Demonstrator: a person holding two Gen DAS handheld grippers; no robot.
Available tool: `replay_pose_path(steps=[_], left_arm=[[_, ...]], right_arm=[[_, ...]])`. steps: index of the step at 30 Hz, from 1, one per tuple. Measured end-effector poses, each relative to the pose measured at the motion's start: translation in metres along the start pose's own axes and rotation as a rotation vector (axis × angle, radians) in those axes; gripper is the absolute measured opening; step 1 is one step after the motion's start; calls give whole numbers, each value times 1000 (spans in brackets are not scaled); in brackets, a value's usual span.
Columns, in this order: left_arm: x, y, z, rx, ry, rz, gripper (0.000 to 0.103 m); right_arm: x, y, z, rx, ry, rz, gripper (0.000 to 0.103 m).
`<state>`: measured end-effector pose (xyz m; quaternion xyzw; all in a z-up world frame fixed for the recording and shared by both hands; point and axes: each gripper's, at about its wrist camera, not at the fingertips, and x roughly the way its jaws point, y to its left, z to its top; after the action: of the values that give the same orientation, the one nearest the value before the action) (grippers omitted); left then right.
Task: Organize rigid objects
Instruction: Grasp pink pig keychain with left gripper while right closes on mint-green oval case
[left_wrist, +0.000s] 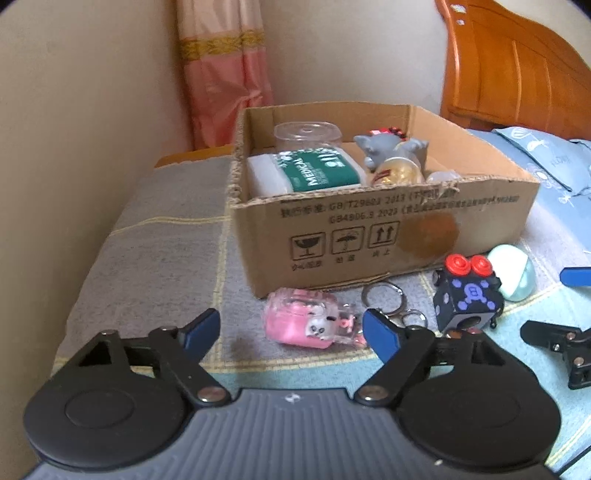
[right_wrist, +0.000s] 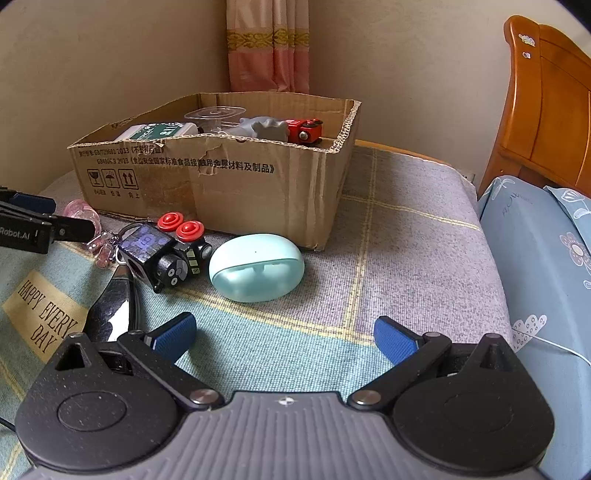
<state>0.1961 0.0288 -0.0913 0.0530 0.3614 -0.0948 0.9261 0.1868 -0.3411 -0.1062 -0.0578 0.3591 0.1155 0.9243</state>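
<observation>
— Where the bedspread turns from grey to blue, what's lying out?

— A mint earbud case, just in front of the cardboard box. Its long axis runs left to right across the right wrist view, seam facing the camera. Beside it, to the left, sits a black fidget cube with two red buttons on top, tipped a little, its keyring trailing toward a pink charm.

— And that pink one?

— It lies on its side close to the box's front wall, lengthwise across the left wrist view, between the spread fingers of the left gripper. Nothing is held there; the blue pads stand wide apart, short of it.

— The right gripper?

— Released too, fingers parted, holding nothing, the mint case ahead of the gap and apart from it. Something shiny and metallic lies by its left finger; I cannot tell what.

— Inside the box?

— A green-labelled pack reading "MEDICAL", a clear plastic tub, a grey cat figure and a red toy. A wooden headboard and a pink curtain stand behind.
</observation>
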Motion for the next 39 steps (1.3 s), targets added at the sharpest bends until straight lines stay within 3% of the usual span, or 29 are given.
replay_pose_path(steps=[2,3,9,17,25,33,36,39], left_arm=[[2,-1,1,-8,-3,-19,73],[3,0,2,-15,-3,-34,63],[-1,2,1,-24,-7,-51,53],[-17,19,-10,-65,36,-18,53],[-15,18,-10,-59,22,-21,53],[-11,18,-11,-61,-3,-25,59],[-14,20,-11,-54,2,-23,50],[-20,26,-14,-55,15,-5,50]], right_arm=[[0,0,0,1,0,-2,103],[0,0,0,3,1,-4,103],[-1,1,-1,6,2,-8,103],[4,-2,5,-21,15,18,103],[27,-2,24,-69,-10,59,103],[31,2,32,-106,-36,91,84],[29,4,31,-112,-41,83,78],[25,0,28,-97,-43,87,69]])
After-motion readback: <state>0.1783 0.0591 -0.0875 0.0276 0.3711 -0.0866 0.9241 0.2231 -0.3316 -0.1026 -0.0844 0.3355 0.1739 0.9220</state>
